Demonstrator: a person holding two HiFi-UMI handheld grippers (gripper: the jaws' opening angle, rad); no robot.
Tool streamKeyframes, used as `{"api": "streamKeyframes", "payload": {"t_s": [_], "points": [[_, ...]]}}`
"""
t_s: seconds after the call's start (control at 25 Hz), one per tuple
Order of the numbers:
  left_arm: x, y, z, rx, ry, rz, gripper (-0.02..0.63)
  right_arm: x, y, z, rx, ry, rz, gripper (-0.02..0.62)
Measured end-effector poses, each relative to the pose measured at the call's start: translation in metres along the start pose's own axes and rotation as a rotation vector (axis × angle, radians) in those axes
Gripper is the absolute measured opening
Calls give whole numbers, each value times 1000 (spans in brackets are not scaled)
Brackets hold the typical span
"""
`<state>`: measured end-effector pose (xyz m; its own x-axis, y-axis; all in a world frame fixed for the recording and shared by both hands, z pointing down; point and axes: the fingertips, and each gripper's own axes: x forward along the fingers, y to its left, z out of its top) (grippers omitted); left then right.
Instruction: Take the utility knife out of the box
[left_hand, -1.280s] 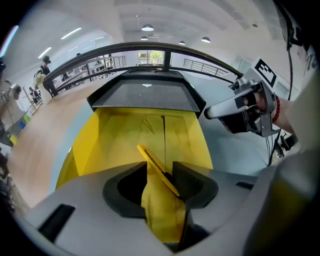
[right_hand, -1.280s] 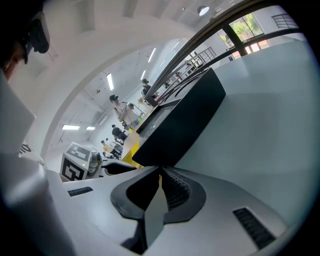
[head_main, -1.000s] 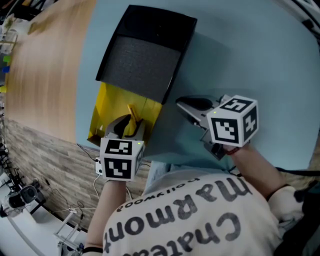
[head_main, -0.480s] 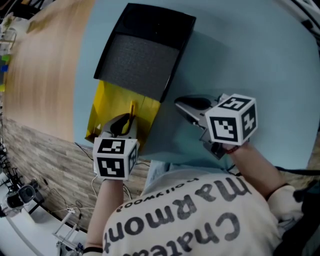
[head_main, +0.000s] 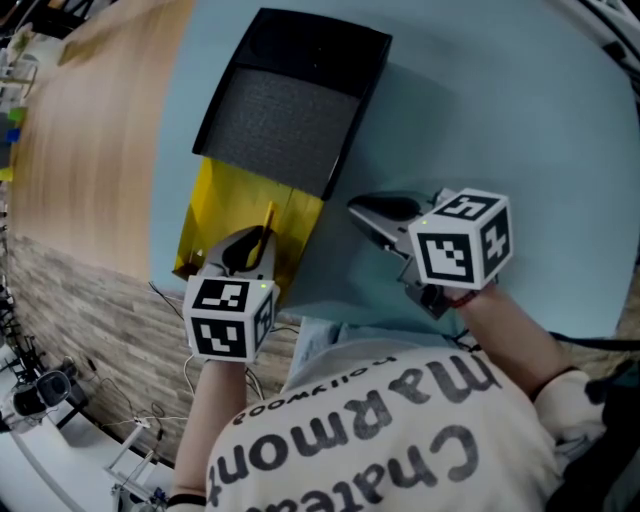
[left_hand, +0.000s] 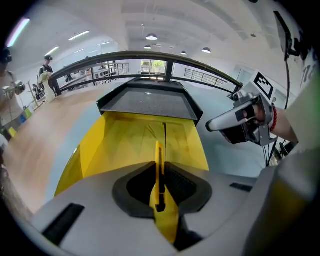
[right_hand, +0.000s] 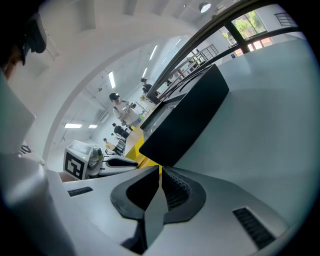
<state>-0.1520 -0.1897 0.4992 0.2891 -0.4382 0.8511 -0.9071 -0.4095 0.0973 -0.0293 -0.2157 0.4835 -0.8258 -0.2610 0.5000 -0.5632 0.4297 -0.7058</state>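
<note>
A yellow tray (head_main: 212, 205) stands slid out of its black box sleeve (head_main: 285, 110) on the light blue table. A yellow utility knife (head_main: 267, 222) stands on edge in the tray's near end. My left gripper (head_main: 250, 250) has just been closing, and its pads now press on the utility knife (left_hand: 158, 170) from both sides. The tray (left_hand: 125, 140) and the sleeve (left_hand: 147, 100) lie straight ahead of it. My right gripper (head_main: 375, 212) hovers beside the sleeve's right side, jaws together and empty. In the right gripper view the sleeve (right_hand: 187, 122) fills the space just beyond the right gripper (right_hand: 160, 172).
The blue table (head_main: 500, 110) stretches to the right and far side of the box. Its left edge meets a wooden floor (head_main: 90, 130), with the tray close to that edge. Cables (head_main: 170, 300) hang below the near edge. People stand far off in the room (right_hand: 117, 107).
The left jaws, open around the knife a second ago, have closed onto it, and the knife now stands more upright between them. The right gripper has not moved.
</note>
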Motion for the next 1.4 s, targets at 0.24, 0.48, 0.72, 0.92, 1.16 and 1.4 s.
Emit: {"api": "streamKeyframes", "payload": {"t_s": [0.24, 0.48, 0.72, 0.92, 1.16, 1.4], "points": [[-10, 2, 10, -25, -97, -11, 55, 3, 8, -5, -16, 6, 10, 41], [-40, 1, 26, -63, -244, 4, 54, -5, 23, -12, -43, 18, -3, 41], [-74, 4, 35, -81, -413, 20, 52, -4, 39, -17, -80, 19, -17, 41], [-115, -1, 33, -118, -555, 12, 51, -5, 64, -18, -142, 18, -20, 41], [-160, -3, 5, -203, -651, 12, 52, -3, 103, -24, -201, 12, -14, 41], [-205, 2, -43, -250, -704, 72, 52, 9, 153, -43, -272, 29, 26, 41]]}}
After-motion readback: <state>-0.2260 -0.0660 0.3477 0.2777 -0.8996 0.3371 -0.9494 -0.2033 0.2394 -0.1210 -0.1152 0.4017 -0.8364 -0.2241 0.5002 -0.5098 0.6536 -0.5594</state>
